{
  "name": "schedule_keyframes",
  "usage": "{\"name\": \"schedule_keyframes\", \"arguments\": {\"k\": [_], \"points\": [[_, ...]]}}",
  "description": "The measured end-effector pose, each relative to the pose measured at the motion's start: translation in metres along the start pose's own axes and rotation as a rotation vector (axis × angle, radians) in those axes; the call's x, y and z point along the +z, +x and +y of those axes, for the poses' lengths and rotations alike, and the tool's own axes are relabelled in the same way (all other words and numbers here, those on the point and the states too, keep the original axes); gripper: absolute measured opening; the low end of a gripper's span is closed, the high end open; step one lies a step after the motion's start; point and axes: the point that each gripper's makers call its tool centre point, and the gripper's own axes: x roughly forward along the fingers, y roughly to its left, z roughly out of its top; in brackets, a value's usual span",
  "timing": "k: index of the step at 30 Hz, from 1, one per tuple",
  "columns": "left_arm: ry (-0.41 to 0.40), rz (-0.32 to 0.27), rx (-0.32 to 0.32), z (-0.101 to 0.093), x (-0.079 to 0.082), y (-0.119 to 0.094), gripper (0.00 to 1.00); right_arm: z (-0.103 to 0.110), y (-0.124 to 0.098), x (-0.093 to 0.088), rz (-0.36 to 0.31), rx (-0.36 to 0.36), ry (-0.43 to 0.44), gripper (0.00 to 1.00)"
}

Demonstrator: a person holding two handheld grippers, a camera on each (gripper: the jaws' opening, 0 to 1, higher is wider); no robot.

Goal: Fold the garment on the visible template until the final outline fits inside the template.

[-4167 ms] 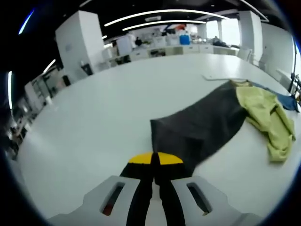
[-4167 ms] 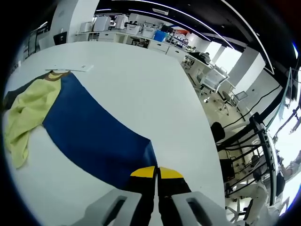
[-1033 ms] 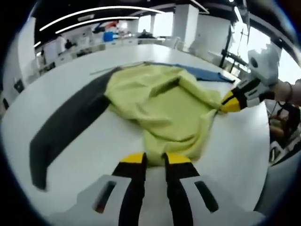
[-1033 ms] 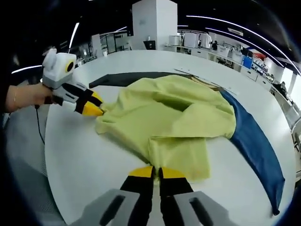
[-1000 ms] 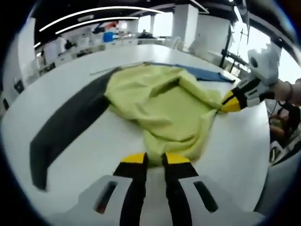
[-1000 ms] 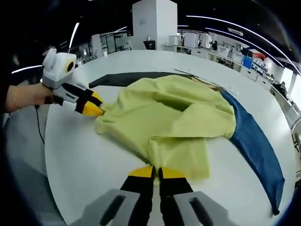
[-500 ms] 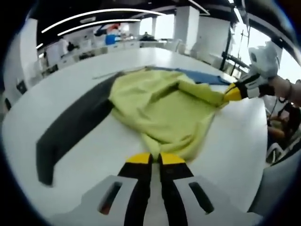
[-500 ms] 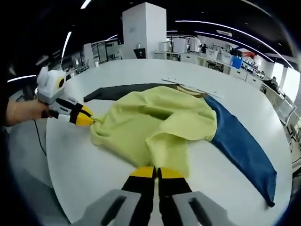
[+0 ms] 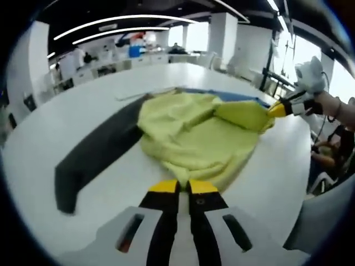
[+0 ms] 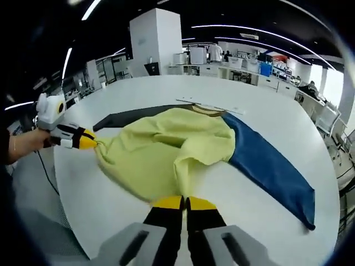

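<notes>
Left gripper view, both tongs (image 9: 183,187) (image 10: 183,203) pinching yellow garment (image 9: 194,138) edges, cloth stretched between.

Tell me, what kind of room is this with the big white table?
Probably an open-plan lab or office. Beyond the white table with the yellow garment are rows of desks, office chairs and long ceiling strip lights.

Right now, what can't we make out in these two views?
- Template outline: none is discernible on the white table in either view.
- Blue strip and black strip: their inner ends are hidden under the yellow garment.
- Paper sheet behind the garment: too small to read.
</notes>
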Motion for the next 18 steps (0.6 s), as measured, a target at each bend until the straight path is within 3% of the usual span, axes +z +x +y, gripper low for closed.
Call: {"name": "schedule_keyframes", "arguments": {"k": [18], "points": [[-0.050, 0.031, 0.034, 0.018, -0.011, -0.016, 0.03, -0.021, -0.011, -0.023, 0.092, -0.051, 0.069, 0.00]]}}
